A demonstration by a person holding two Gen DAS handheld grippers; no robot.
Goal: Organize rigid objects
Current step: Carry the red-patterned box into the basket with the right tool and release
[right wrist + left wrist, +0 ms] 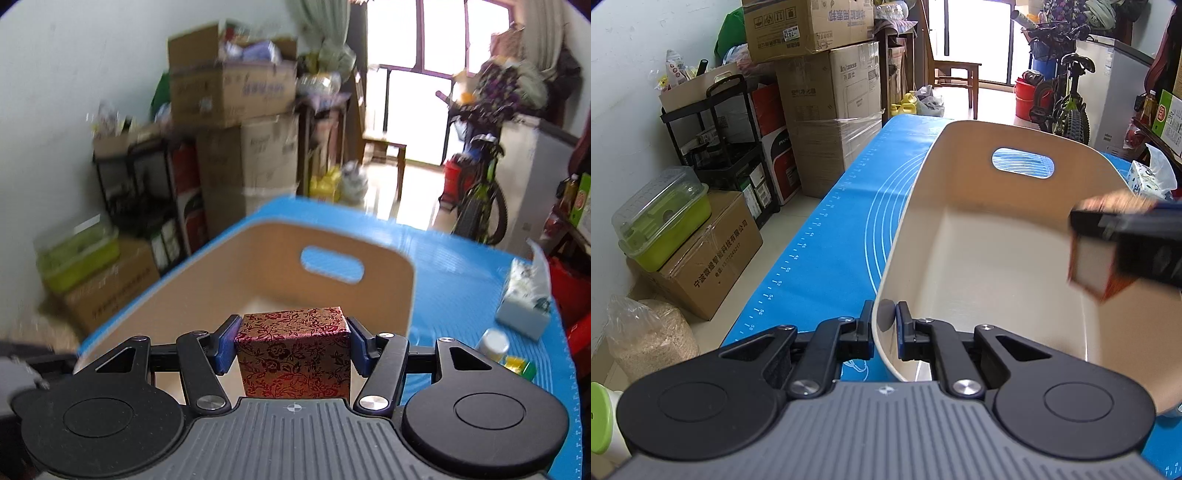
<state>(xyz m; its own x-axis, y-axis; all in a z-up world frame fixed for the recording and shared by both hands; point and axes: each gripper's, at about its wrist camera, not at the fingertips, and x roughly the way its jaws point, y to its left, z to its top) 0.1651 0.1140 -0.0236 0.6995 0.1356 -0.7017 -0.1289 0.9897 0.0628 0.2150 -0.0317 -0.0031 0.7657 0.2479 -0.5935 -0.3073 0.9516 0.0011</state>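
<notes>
Left wrist view, from left to right: stacked cardboard boxes [827, 92] stand against the wall, then the blue mat [820, 236] runs along the table, and on it sits the cream bin [979, 229] with a cut-out handle in its far wall. The left gripper [885, 325] is clenched on the bin's near rim, one pad outside the wall and one inside. At the right edge, blurred, the right gripper [1086, 251] hangs over the bin's interior, grasping the box [1089, 269].

Right wrist view, left to right: the bin [402, 288] lies ahead, and the right gripper [293, 341] clamps the red-and-gold floral box [295, 354] between its blue pads, above the bin's near end. To the right on the mat [461, 254] are a tissue pack [524, 310], a small white jar [493, 343] and a green-and-yellow block [521, 365], all outside the bin.
</notes>
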